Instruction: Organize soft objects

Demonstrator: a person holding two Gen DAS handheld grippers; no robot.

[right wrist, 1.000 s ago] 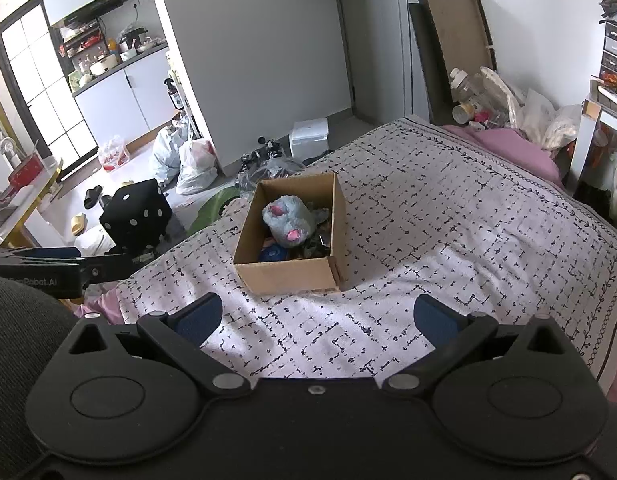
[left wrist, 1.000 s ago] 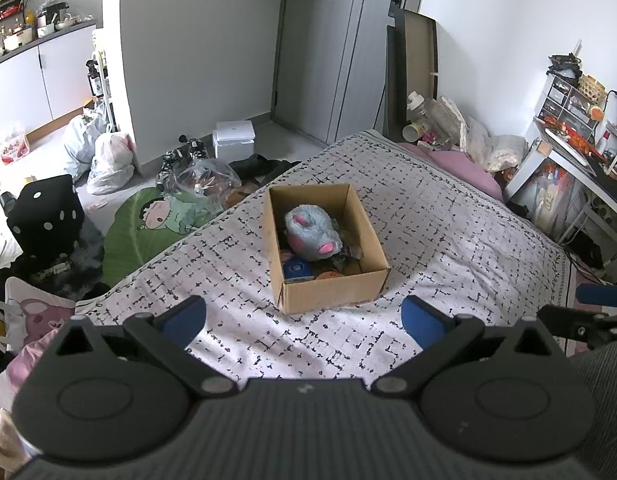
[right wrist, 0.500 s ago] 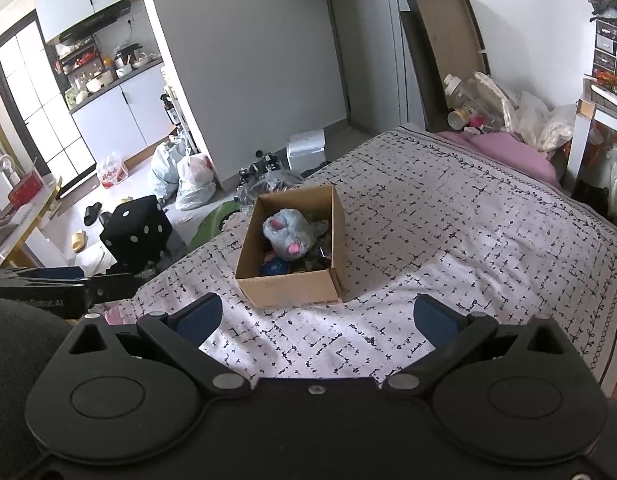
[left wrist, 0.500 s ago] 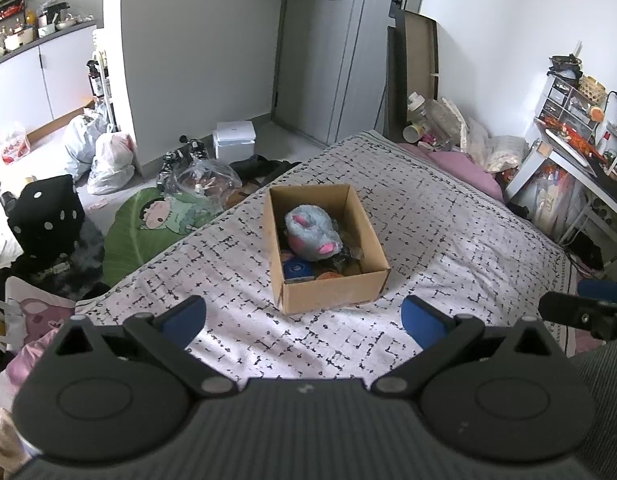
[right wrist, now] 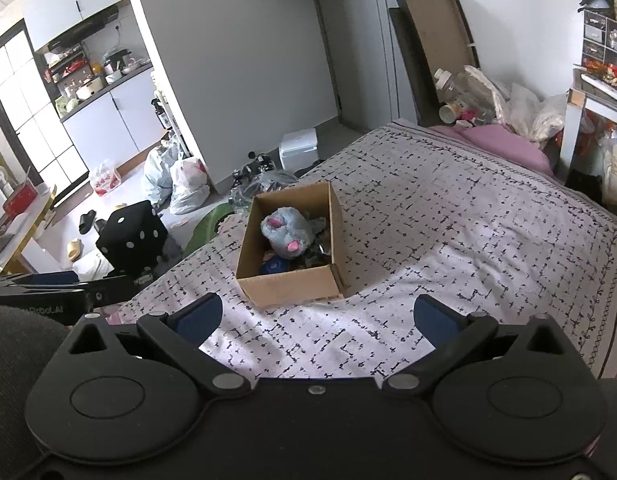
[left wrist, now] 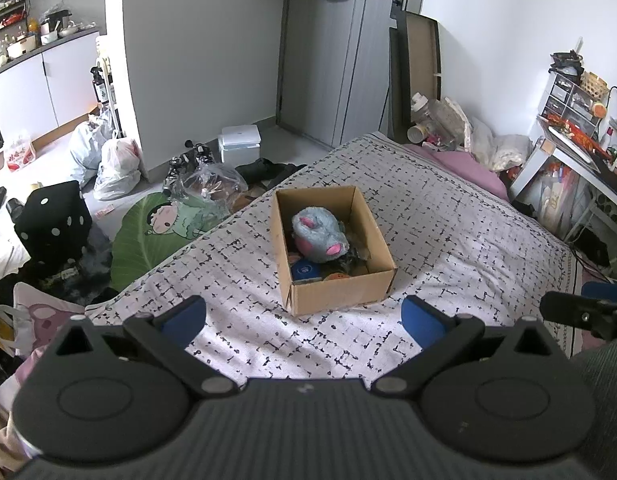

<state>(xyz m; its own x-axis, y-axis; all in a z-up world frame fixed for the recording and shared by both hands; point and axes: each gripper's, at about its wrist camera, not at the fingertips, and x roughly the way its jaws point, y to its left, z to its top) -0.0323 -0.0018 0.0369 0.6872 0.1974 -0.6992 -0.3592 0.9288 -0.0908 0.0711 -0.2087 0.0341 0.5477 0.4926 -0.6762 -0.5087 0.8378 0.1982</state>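
An open cardboard box (left wrist: pixel 340 294) stands on the patterned bedspread (left wrist: pixel 448 240); it also shows in the right wrist view (right wrist: pixel 292 290). In it lies a grey plush toy with pink ears (left wrist: pixel 318 234), also seen in the right wrist view (right wrist: pixel 286 232), on top of a blue round item (left wrist: pixel 304 270) and other small things. My left gripper (left wrist: pixel 302 316) is open and empty, held back from the box's near side. My right gripper (right wrist: pixel 316 316) is open and empty, also short of the box.
Left of the bed the floor holds a black dice cushion (left wrist: pixel 54 220), a green leaf-shaped cushion (left wrist: pixel 148 232), plastic bags (left wrist: pixel 116 164) and a white bin (left wrist: pixel 239 148). A pink pillow (left wrist: pixel 464 164) and clutter lie at the bed's far end. A desk (left wrist: pixel 580 164) stands at right.
The right gripper has risen and tilted slightly, so the box sits a little lower and farther in its view. The left gripper has hardly moved.
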